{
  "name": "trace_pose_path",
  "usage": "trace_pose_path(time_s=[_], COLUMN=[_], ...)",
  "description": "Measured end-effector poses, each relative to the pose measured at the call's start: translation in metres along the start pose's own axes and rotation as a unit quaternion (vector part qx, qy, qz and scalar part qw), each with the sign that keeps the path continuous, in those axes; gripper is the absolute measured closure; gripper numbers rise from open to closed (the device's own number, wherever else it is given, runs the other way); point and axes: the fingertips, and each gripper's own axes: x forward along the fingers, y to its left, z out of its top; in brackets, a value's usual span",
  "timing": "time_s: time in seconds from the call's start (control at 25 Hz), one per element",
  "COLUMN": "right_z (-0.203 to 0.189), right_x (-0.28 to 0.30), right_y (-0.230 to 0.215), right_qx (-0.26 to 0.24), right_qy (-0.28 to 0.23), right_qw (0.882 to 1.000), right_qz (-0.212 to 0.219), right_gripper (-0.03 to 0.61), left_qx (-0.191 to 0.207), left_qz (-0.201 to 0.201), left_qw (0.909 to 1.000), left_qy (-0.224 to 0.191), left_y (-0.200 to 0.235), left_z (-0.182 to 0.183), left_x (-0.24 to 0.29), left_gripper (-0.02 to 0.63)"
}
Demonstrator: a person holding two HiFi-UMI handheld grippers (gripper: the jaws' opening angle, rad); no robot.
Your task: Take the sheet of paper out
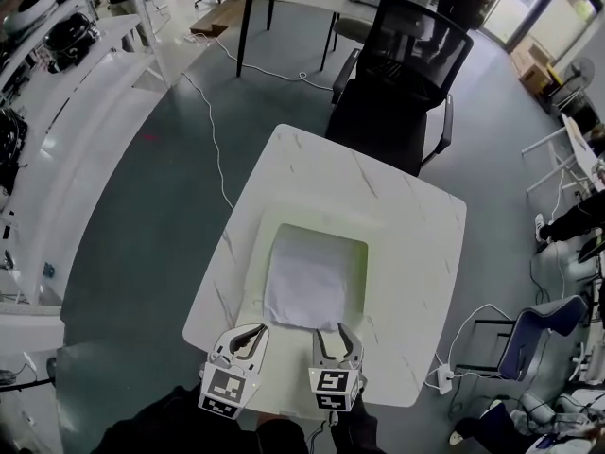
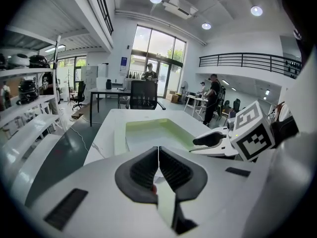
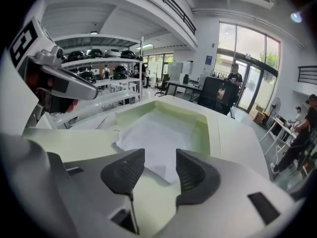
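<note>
A white sheet of paper (image 1: 304, 289) lies in a shallow pale-green tray (image 1: 317, 232) on the white marble table (image 1: 416, 253). My left gripper (image 1: 248, 340) hovers at the tray's near left corner, beside the sheet. Its jaws are shut tip to tip (image 2: 158, 150) with nothing between them. My right gripper (image 1: 337, 339) is at the sheet's near right edge. In the right gripper view it (image 3: 161, 165) stands open. The paper (image 3: 153, 135) reaches to the gap between the fingers, and the pads do not press on it. The tray (image 2: 148, 130) lies ahead in the left gripper view.
A black office chair (image 1: 402, 74) stands at the table's far side. White shelves (image 1: 57, 83) run along the left. A white cable (image 1: 213, 130) trails over the floor, and a power strip (image 1: 441, 378) lies by the table's near right corner. A blue-grey chair (image 1: 529, 339) is at the right.
</note>
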Motion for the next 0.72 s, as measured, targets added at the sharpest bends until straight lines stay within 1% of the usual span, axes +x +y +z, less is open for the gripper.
trace_pose_path(time_s=[0.08,0.16,0.24,0.4,0.52,0.72], right_z=[-0.004,-0.007,-0.012,-0.024,-0.031,-0.041], right_x=[0.010,0.018,0.025,0.038,0.043,0.047], right_y=[-0.002,-0.004,-0.004,-0.003,-0.001,0.006], right_qx=[0.017,0.035,0.049,0.071,0.079,0.073], right_qy=[0.008,0.024,0.041,0.067,0.078,0.092], right_qw=[1.000,0.999,0.998,0.995,0.993,0.992], right_qz=[0.003,0.008,0.014,0.031,0.037,0.042], right_gripper=[0.329,0.299,0.284,0.281,0.282,0.325], left_qx=[-0.002,-0.005,-0.008,-0.013,-0.016,-0.016], left_qz=[0.003,0.008,0.013,0.020,0.022,0.020], left_qw=[1.0000,0.9999,0.9998,0.9996,0.9995,0.9994], left_qy=[0.003,0.005,0.008,0.014,0.019,0.022], left_y=[0.002,0.006,0.010,0.015,0.015,0.013], left_z=[-0.001,-0.002,-0.003,-0.006,-0.012,-0.018], left_x=[0.000,0.000,0.001,0.003,0.003,0.001], left_gripper=[0.588,0.588,0.588,0.588,0.588,0.588])
